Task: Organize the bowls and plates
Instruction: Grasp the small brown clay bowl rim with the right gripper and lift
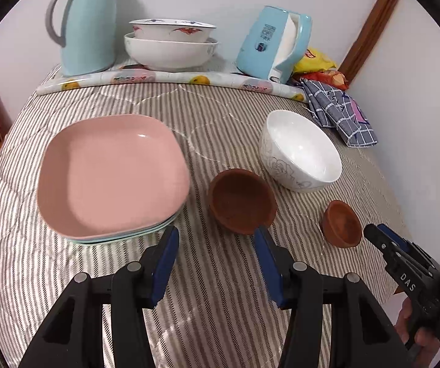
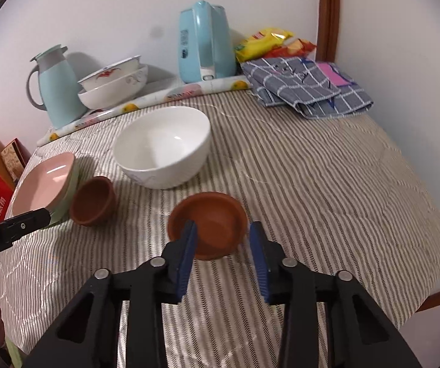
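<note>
Two brown bowls stood on the striped tablecloth (image 2: pixel 311 168). The small brown bowl (image 2: pixel 208 225) lay right at the tips of the right gripper (image 2: pixel 223 233), whose jaws were spread open around its near rim without pressing it. The left gripper (image 1: pixel 216 239) was also open and held nothing; the larger brown bowl (image 1: pixel 242 205) sat just beyond its right finger, and the stack of pink plates (image 1: pixel 112 178) just beyond its left finger. The white bowl (image 1: pixel 301 150) stood behind both brown bowls.

Soft even indoor light, faint shadows, strong fisheye edge distortion.
</note>
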The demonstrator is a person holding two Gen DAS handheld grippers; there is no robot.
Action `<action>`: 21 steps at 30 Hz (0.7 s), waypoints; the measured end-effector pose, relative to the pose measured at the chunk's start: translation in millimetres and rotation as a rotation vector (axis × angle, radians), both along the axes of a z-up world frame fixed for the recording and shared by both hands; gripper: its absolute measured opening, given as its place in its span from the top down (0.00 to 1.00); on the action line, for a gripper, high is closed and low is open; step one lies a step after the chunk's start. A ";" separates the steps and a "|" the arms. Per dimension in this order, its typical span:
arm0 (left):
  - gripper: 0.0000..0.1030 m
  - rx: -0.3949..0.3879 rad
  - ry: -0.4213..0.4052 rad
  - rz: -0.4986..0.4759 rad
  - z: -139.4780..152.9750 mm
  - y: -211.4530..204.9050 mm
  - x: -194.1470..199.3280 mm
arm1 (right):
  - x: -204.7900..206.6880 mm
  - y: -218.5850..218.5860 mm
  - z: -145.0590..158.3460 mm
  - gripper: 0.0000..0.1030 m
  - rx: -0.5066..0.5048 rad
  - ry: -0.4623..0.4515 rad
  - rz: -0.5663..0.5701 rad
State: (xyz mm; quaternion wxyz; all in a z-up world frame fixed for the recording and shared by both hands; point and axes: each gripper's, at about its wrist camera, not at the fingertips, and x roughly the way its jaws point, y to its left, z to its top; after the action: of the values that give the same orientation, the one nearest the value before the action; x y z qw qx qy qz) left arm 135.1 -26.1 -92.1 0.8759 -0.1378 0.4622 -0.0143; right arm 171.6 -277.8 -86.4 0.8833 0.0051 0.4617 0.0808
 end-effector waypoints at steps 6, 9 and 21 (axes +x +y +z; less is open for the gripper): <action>0.53 0.014 0.014 0.016 -9.1 -9.2 12.2 | 10.7 -8.4 -13.8 0.66 0.025 0.022 -0.020; 0.53 0.013 0.024 0.030 -14.4 -10.9 18.5 | 16.3 -10.4 -20.0 0.66 0.029 0.035 -0.020; 0.64 0.003 0.065 0.067 -36.3 -14.4 39.3 | 30.9 -13.8 -39.5 0.70 0.060 0.080 -0.004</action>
State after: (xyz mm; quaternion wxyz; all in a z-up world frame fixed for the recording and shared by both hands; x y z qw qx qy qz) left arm 174.4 -40.4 -128.5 0.8607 -0.1524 0.4854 0.0202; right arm 202.5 -291.5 -125.9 0.8638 0.0359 0.4940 0.0926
